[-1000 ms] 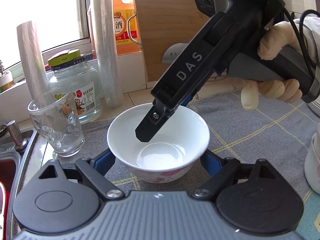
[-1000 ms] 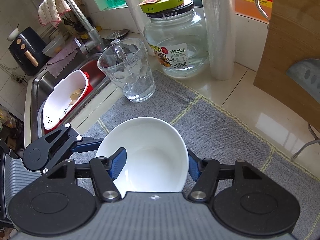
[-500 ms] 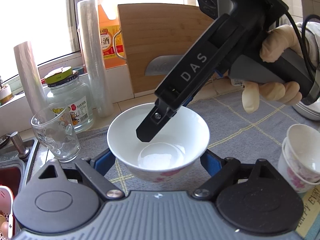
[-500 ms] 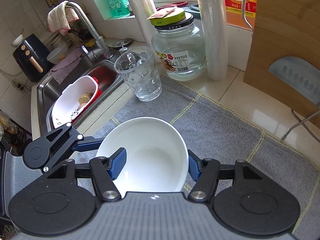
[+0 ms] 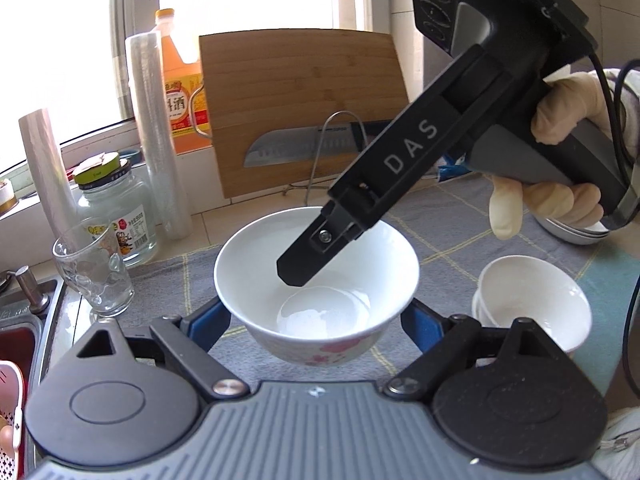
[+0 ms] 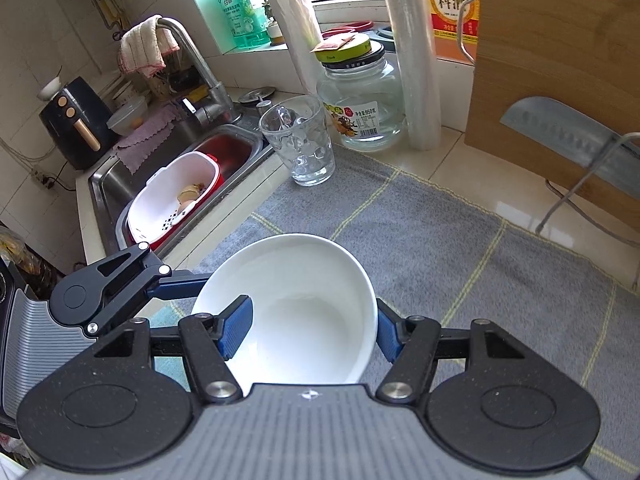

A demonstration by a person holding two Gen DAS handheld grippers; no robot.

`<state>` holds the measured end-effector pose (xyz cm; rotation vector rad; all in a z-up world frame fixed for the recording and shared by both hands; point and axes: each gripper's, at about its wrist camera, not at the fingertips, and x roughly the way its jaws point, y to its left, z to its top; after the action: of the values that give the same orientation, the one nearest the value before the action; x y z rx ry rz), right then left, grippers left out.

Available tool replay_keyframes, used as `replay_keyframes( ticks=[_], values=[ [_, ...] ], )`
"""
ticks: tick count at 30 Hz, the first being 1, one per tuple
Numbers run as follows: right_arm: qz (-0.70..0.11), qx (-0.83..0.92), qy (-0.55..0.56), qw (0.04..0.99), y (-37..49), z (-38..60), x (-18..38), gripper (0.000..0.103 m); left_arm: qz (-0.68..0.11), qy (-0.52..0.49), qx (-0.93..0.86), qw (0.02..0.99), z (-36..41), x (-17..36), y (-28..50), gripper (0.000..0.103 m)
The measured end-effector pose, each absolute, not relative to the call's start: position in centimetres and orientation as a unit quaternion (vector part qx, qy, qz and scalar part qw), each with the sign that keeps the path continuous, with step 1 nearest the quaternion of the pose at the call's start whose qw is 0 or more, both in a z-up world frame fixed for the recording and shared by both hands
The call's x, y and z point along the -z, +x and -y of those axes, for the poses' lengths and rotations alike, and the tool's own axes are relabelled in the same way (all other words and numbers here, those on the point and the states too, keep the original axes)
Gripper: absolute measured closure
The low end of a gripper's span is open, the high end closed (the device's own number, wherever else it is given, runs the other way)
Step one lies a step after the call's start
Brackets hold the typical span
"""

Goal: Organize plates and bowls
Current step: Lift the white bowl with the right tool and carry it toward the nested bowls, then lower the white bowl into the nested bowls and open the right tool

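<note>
bowl [image 5: 316, 280] up off the mat [image 6: 440, 240], stack [image 5: 532, 304] to its right | right gripper [image 6: 312, 330] pinches its rim, one pad inside | left gripper [image 5: 316, 320] spread wide around it | keep bowl level, lower gently onto stack

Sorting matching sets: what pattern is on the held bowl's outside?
Pink flowers on the white bowl, clearest in the left wrist view.

A bright window [image 5: 52, 40] behind the counter floods the kitchen with daylight. White wall tiles [image 6: 48, 40] line the corner above a steel sink [image 6: 176, 152] with a curved tap [image 6: 192, 60], a cloth draped over it. The pale countertop [image 6: 452, 168] carries a grey checked mat [image 6: 420, 240]. A wooden cutting board [image 5: 304, 104] leans upright, seemingly against the wall.
</note>
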<state>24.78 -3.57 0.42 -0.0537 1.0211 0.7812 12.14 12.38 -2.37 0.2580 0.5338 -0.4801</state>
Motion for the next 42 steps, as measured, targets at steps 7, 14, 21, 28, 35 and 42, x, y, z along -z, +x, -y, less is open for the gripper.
replay_keyframes(
  ticks=[7,14,21,28,35,42],
  values=[
    [-0.465,-0.352,-0.027,0.812,22.2,6.0,-1.4,0.034,-0.26,0.132,0.253,0.922,-10.4,1.9,10.6,0.012],
    [-0.453,-0.334,-0.022,0.826,20.1,9.2,-2.2,0.034,-0.251,0.147,0.277,0.916,-7.6,1.5,9.4,0.012],
    [-0.448,-0.314,-0.015,0.837,18.1,12.7,-2.8,0.033,-0.247,0.152,0.301,0.908,-4.8,1.5,8.4,0.012],
    [-0.455,-0.289,-0.003,0.842,16.7,15.0,-2.1,0.033,-0.254,0.156,0.326,0.897,-2.9,2.2,7.7,0.012],
    [-0.464,-0.269,0.003,0.844,15.5,16.2,-1.2,0.033,-0.264,0.158,0.348,0.885,-1.9,3.1,7.4,0.012],
    [-0.479,-0.258,0.018,0.839,15.2,17.0,0.1,0.033,-0.283,0.161,0.361,0.874,-1.2,4.1,7.5,0.012]
  ],
)
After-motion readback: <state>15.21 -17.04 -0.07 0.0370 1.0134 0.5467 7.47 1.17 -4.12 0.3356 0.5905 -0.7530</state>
